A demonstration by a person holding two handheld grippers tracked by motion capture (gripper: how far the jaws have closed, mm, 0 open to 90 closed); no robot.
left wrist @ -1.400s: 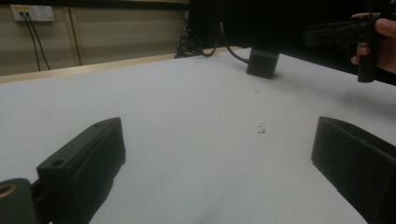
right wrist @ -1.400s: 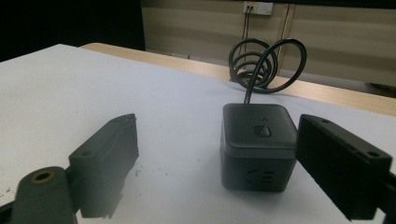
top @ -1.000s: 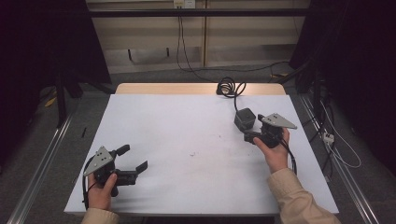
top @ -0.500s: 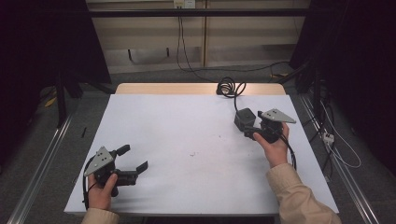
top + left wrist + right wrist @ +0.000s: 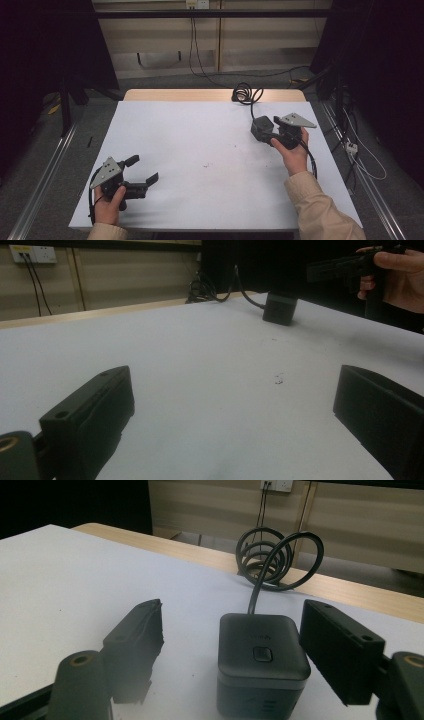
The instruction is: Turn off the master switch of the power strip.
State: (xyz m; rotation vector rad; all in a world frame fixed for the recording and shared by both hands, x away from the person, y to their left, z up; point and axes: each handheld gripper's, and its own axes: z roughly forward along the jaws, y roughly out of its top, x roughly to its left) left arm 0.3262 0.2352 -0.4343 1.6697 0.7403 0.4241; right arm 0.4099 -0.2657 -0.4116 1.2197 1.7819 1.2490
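Jaws of the right gripper [image 5: 235, 665] stand apart, one on each side of the black cube-shaped box [image 5: 262, 655], with a gap visible between each jaw and the box's walls; nothing is clamped yet; the box rests upright on the white table [image 5: 200, 135], toward the far right part of it, and its black cable [image 5: 272, 555] runs back to a coil near the table's wooden far edge. Judged from this, the approach looks nearly finished and the grasp itself is what remains; closing the jaws on the box, then lifting or moving it, are not yet done. Jaws of the left gripper [image 5: 142, 170] are also wide apart and hold nothing; it sits at the near left corner, well apart from the box [image 5: 262, 127], and seems to be waiting.
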